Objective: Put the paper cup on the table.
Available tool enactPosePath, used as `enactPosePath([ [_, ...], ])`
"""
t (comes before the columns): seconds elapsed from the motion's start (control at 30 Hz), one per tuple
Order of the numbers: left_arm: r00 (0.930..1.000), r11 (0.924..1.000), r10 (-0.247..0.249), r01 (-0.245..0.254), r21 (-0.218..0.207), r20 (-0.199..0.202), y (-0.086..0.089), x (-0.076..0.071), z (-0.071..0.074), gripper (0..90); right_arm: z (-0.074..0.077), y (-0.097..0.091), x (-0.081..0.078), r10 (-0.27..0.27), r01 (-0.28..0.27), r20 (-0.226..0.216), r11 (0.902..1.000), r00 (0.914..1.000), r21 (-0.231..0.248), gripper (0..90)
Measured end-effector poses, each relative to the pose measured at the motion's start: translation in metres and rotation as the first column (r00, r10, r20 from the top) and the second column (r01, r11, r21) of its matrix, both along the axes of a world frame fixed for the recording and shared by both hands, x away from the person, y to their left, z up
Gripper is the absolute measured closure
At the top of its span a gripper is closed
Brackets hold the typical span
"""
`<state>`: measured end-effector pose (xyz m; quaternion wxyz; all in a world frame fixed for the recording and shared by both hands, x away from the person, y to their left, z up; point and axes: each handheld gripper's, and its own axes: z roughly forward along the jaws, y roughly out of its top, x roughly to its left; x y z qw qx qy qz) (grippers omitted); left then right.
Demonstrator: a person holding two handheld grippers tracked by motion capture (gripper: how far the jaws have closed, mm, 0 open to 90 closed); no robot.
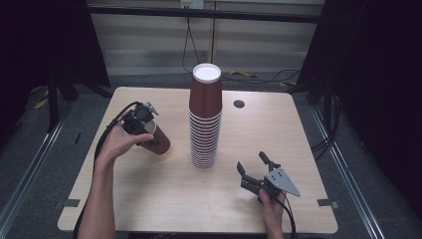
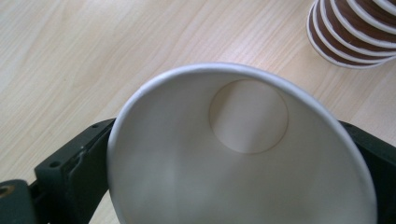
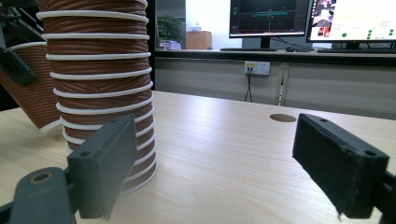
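The pale wooden surface [image 1: 164, 194] carries everything here. Near its middle stands a tall stack of cups [image 1: 205, 117], brown with white rims, nested upside down so that the top cup's white base faces up. In the right claw view the stack's ribbed side rises at the left, close beyond that claw's left jaw.

Left of the stack, well apart from it, the left claw [image 1: 144, 127] holds a single brown cup [image 1: 158, 140]. The cup is tilted, its closed end low toward the surface and its open mouth toward the hand. In the left claw view the cup's white inside looks straight back, with a black jaw on each side of the rim, so this claw grips the cup.

The right claw [image 1: 255, 167] rests low at the near right, near the stack's foot, its jaws spread wide with nothing between them.
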<state>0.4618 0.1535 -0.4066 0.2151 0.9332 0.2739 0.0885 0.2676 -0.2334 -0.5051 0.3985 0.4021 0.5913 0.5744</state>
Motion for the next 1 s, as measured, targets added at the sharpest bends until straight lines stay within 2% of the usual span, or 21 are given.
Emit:
enactPosePath([
  [0.13, 0.9999, 0.9998, -0.002, 0.002, 0.022, 0.017, -0.003, 0.002, -0.002, 1.8, 0.000, 0.000, 0.000, 0.000, 0.000, 0.000, 1.0000, 1.0000, 0.000, 13.7],
  [0.3, 0.9998, 0.9996, 0.009, -0.009, 0.028, 0.020, -0.005, 0.005, -0.007, 1.4, 0.000, 0.000, 0.000, 0.000, 0.000, 0.000, 1.0000, 1.0000, 0.000, 13.7],
  [0.73, 0.9992, 0.9989, 0.032, -0.032, -0.034, 0.021, -0.004, 0.010, -0.012, 0.4, 0.000, 0.000, 0.000, 0.000, 0.000, 0.000, 1.0000, 1.0000, 0.000, 13.7],
  [0.83, 0.9997, 0.9984, 0.023, -0.023, -0.051, 0.002, -0.004, 0.010, -0.014, 0.8, 0.000, 0.000, 0.000, 0.000, 0.000, 0.000, 1.0000, 1.0000, 0.000, 13.7],
  [1.0, 0.9998, 0.9977, 0.020, -0.020, -0.065, -0.004, -0.005, 0.011, -0.019, 1.5, 0.000, 0.000, 0.000, 0.000, 0.000, 0.000, 1.0000, 1.0000, 0.000, 13.7],
])
